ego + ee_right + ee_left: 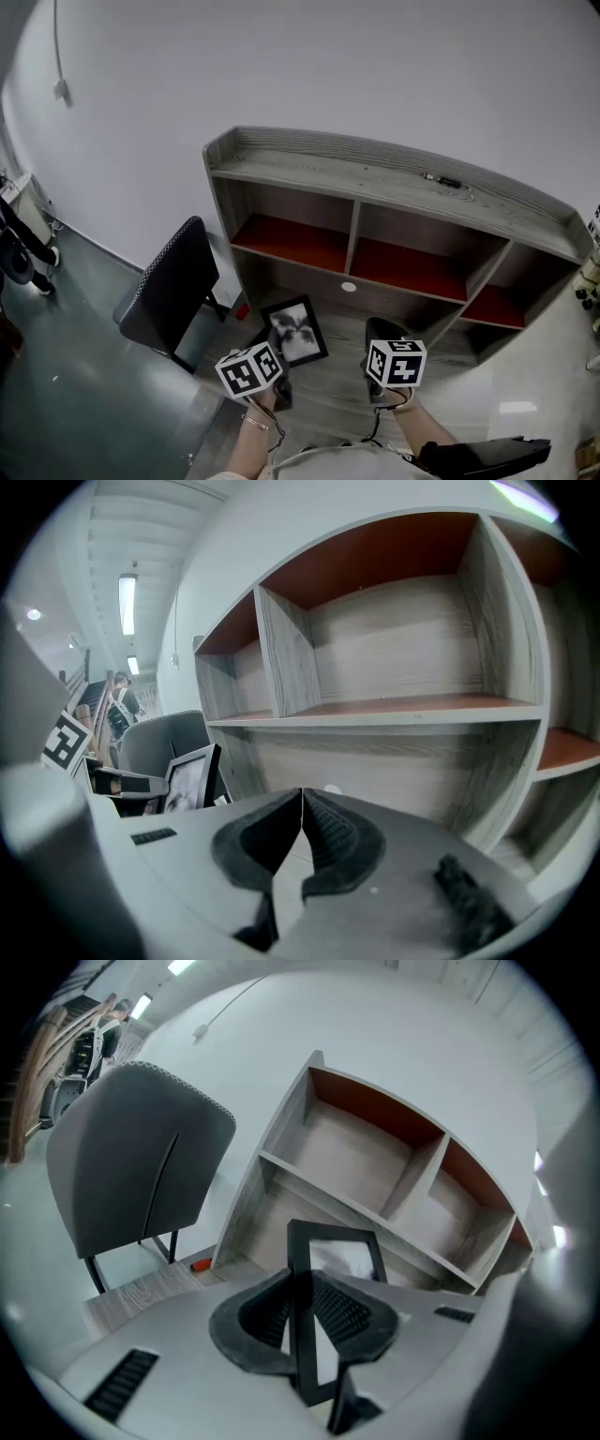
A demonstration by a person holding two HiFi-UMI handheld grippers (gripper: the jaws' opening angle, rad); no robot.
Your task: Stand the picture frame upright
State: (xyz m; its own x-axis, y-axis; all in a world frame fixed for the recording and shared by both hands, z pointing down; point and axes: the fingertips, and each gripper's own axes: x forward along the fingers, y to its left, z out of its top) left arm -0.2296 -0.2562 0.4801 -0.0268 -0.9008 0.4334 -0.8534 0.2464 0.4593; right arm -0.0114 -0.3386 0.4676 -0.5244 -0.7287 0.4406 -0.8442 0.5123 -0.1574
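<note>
Left hand-held gripper (301, 1290) pinches the frame (339, 1249) by one thin edge, just in front of the shelf (281, 1133). Right hand-held gripper (302, 808), pressed together and empty, hangs to its right. With so narrow a hold, the frame could swing, slip out and fall flat.

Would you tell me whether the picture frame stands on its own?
Not on its own: the left gripper is shut on the picture frame, at its side edge. Whether its base is supported cannot be told.
</note>
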